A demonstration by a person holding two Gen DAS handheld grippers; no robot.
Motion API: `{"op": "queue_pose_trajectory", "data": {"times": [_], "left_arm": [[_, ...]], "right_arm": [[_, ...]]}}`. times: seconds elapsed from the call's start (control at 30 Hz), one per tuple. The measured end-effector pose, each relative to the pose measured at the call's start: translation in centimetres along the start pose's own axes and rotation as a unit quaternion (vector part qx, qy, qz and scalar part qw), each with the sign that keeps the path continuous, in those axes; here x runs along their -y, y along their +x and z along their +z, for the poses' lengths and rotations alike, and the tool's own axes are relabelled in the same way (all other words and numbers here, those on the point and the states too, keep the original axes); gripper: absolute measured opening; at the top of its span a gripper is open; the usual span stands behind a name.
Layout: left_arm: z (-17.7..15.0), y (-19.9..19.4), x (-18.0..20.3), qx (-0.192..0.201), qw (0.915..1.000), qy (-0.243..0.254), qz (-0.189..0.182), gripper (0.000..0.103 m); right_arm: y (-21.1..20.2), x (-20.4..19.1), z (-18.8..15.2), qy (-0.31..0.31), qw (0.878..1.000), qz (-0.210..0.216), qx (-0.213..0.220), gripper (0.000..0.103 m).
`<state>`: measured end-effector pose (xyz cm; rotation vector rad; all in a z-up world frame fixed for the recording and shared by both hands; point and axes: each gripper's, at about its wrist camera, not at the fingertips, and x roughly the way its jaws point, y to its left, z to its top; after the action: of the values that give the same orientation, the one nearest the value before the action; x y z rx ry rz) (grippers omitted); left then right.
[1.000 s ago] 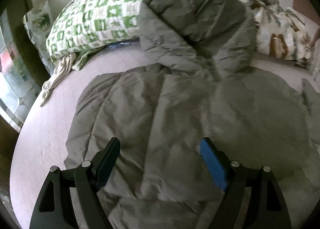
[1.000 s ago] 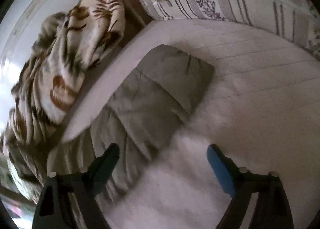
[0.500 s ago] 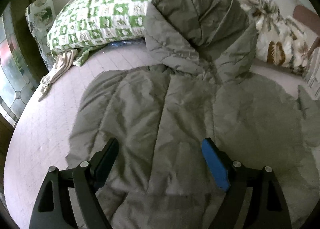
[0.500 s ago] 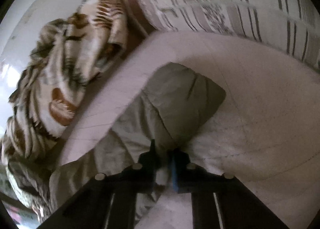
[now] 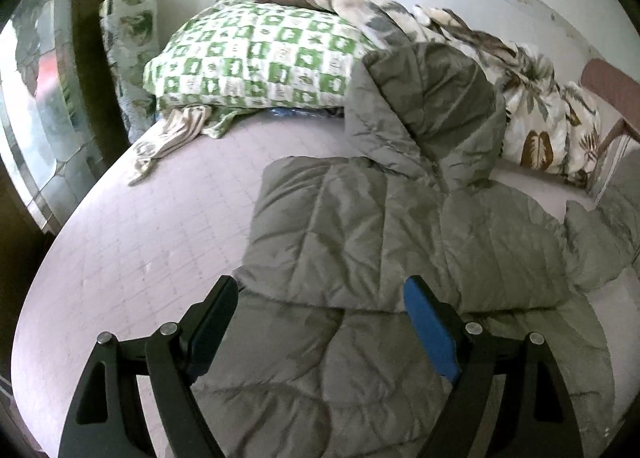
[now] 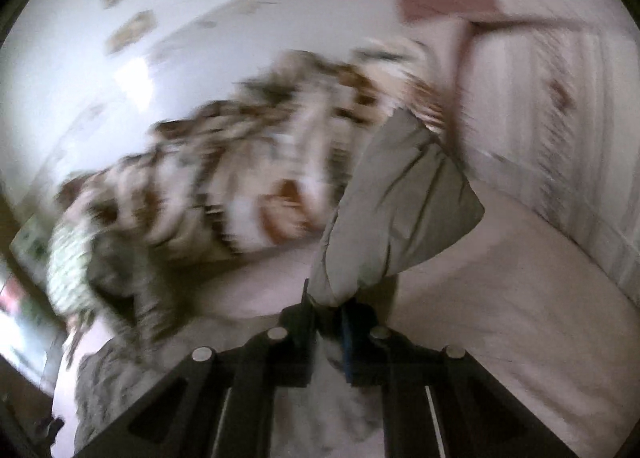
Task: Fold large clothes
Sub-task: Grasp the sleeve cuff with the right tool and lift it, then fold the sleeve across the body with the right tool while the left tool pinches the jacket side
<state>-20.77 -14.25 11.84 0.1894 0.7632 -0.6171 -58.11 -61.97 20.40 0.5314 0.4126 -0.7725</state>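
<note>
A large grey-green quilted hooded jacket (image 5: 360, 258) lies spread on the pink bed sheet (image 5: 140, 258), hood (image 5: 432, 105) toward the pillows. Its left side is folded over the body. My left gripper (image 5: 320, 322) is open and empty, hovering over the jacket's lower part. My right gripper (image 6: 326, 314) is shut on the jacket's sleeve (image 6: 400, 209) and holds it lifted above the bed; the right wrist view is blurred. The lifted sleeve also shows at the right edge of the left wrist view (image 5: 600, 242).
A green-and-white checked pillow (image 5: 256, 57) and a leaf-print blanket (image 5: 540, 117) lie at the head of the bed. A beige cloth (image 5: 172, 137) lies near the left edge. A window (image 5: 36, 97) is at the left. A striped mattress or cushion (image 6: 560, 117) stands at the right.
My right gripper closed on the sleeve and lifted it off the bed, swinging toward the jacket body. The left gripper stayed open and drew back leftward; the jacket's left side now lies folded in.
</note>
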Motion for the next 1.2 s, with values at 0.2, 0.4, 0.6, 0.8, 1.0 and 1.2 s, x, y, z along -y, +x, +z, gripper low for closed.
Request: {"op": "queue_pose_trajectory", "data": {"times": [0.2,0.4,0.6,0.8,1.0,1.2], "left_arm": [[-1.1,-1.8,-2.4,0.003,0.9995,-0.031,-0.01,0.085],[-2.2,-4.0,-4.9,0.02,0.9977,-0.063,-0.015,0.085],[-3.5,-6.0,-7.7,0.031,0.9961,-0.082,-0.008,0.085],[-4.8,-6.4,-10.1,0.033,0.9933,-0.109,-0.018,0.085],[-3.8,-4.0,-9.6,0.011,0.9926,-0.116,-0.036,0.085],[-1.0,0.3,-4.3,-0.035,0.9931,-0.079,-0.079,0.085]], "right_arm": [[-3.2,-13.2,-1.6,-0.092,0.989,0.117,-0.002,0.011],[-2.5,-26.0,-8.3,-0.165,0.961,0.21,-0.07,0.011],[3.1,-34.1,-19.3,-0.206,0.937,0.223,-0.172,0.014],[4.8,-36.1,-26.2,-0.219,0.934,0.202,-0.197,0.092],[1.9,-34.1,-25.2,-0.202,0.934,0.228,-0.185,0.092],[0.5,-26.6,-19.7,-0.164,0.963,0.159,-0.146,0.092]]}}
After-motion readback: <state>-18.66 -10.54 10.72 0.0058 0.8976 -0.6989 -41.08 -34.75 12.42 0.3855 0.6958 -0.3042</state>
